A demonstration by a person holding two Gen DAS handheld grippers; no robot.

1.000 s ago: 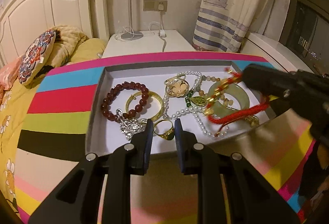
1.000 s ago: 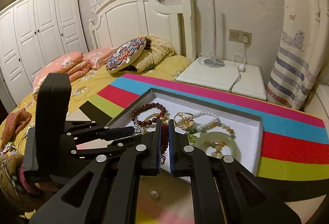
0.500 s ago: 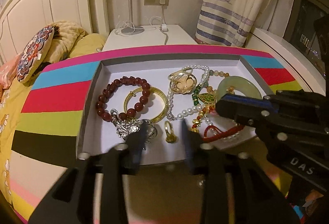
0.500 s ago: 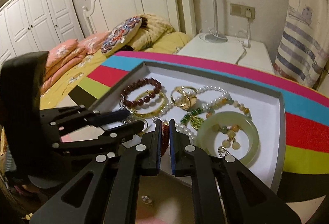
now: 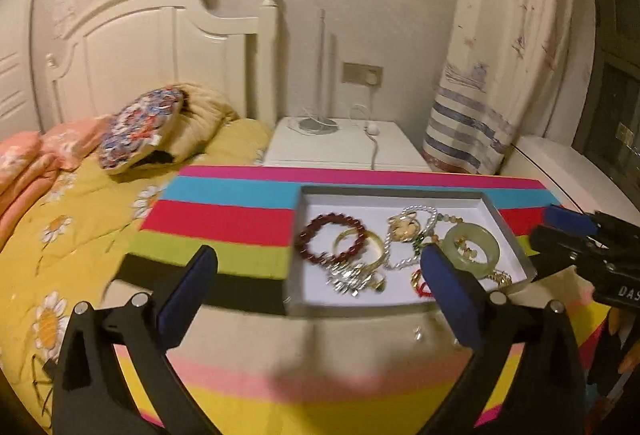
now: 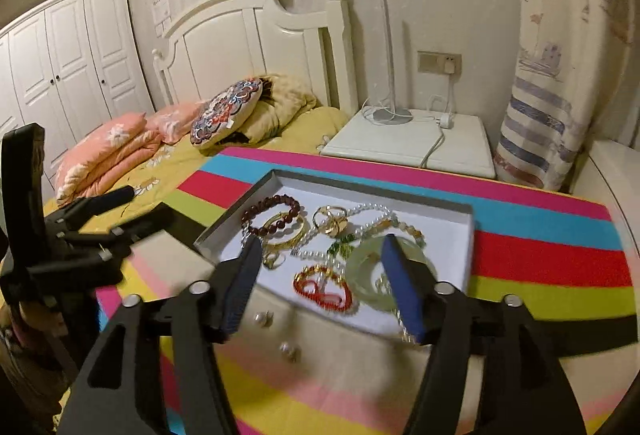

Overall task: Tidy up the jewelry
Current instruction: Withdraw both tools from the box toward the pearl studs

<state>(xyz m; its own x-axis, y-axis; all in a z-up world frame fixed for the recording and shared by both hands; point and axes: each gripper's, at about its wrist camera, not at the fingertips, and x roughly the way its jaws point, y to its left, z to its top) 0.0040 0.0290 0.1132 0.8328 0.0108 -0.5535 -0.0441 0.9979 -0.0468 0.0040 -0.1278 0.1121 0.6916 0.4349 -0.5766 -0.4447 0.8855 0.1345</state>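
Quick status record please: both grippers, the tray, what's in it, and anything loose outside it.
left gripper: open, empty, short of the tray
right gripper: open, empty, over the tray's near edge
tray: shallow white box on striped cloth
contents: dark red bead bracelet, gold bangle, pearl necklace, jade bangle, red cord bracelet
loose outside: two small pearl-like pieces on the cloth before the tray
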